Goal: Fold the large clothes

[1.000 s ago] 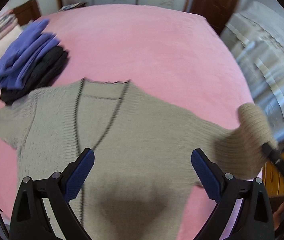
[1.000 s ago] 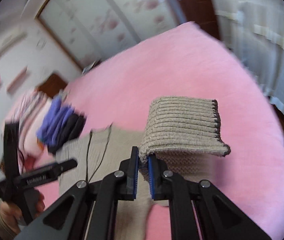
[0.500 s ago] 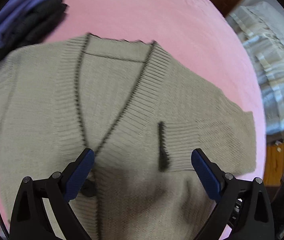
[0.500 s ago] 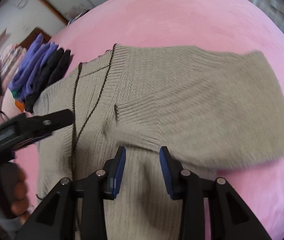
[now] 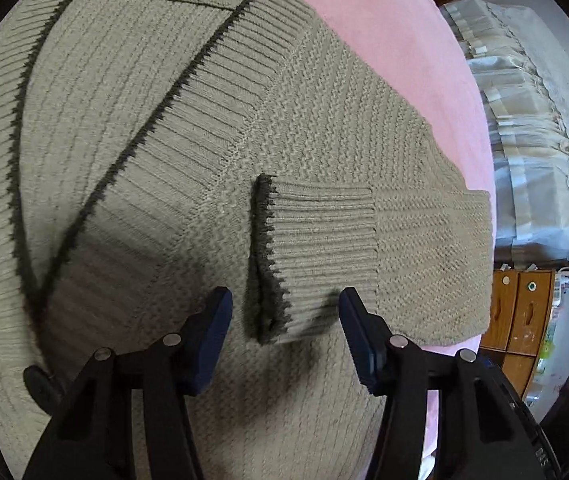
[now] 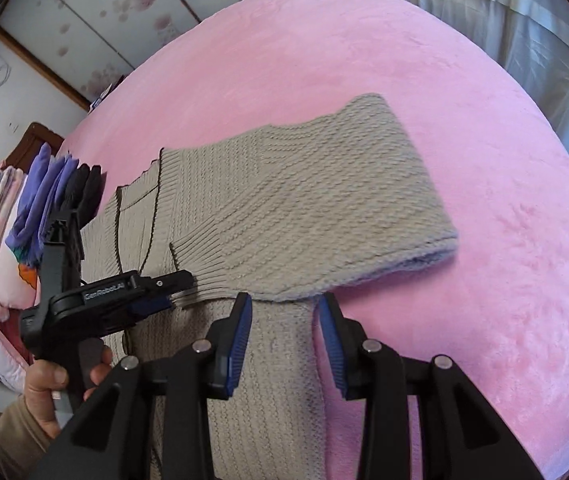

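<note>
Jaws of both grippers gape over cardigan [image 5: 132,184], holding nothing.

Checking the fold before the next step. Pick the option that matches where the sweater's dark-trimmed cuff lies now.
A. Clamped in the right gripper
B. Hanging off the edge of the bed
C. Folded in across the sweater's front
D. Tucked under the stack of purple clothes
C. The cuff lies flat on the sweater chest, its sleeve doubled back inward, and the right gripper is open with nothing in it.
</note>
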